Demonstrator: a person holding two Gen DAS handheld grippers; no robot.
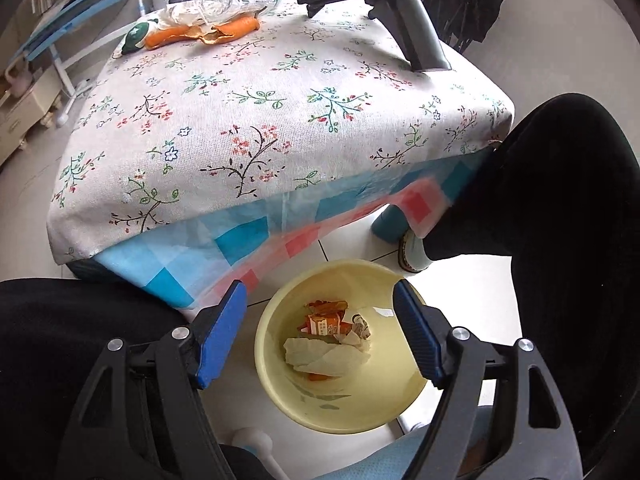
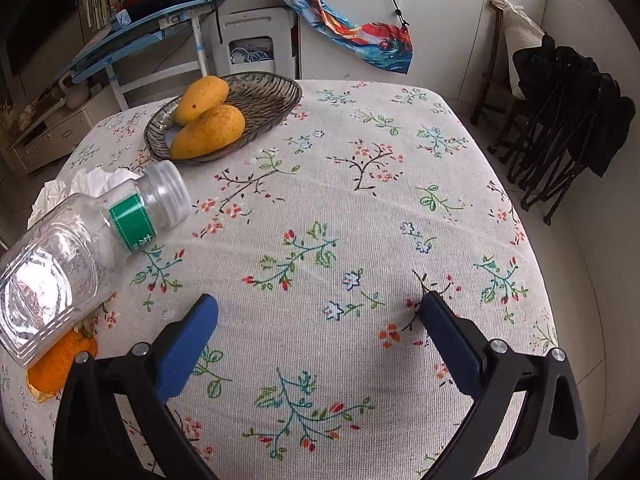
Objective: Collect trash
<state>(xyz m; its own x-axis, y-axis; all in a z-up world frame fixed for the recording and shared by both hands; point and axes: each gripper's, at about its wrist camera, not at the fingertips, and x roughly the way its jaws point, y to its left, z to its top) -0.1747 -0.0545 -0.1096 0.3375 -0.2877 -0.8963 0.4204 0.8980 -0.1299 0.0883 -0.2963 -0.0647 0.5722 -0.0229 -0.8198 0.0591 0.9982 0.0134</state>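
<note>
The left claw hangs released and empty over the yellow bin, which already holds wrappers, while the right claw, also released, waits on the worktop with the plastic bottle at nine o'clock.

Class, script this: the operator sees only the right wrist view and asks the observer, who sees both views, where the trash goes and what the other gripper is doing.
Operator: I see no bin. Is there one?
Observer: Yes, a yellow bin stands on the floor.
Operator: Is anything in it?
Observer: Wrappers lie at its bottom.
Operator: Is the left gripper carrying anything?
Observer: No, the left gripper hangs open above the bin, empty.
</note>
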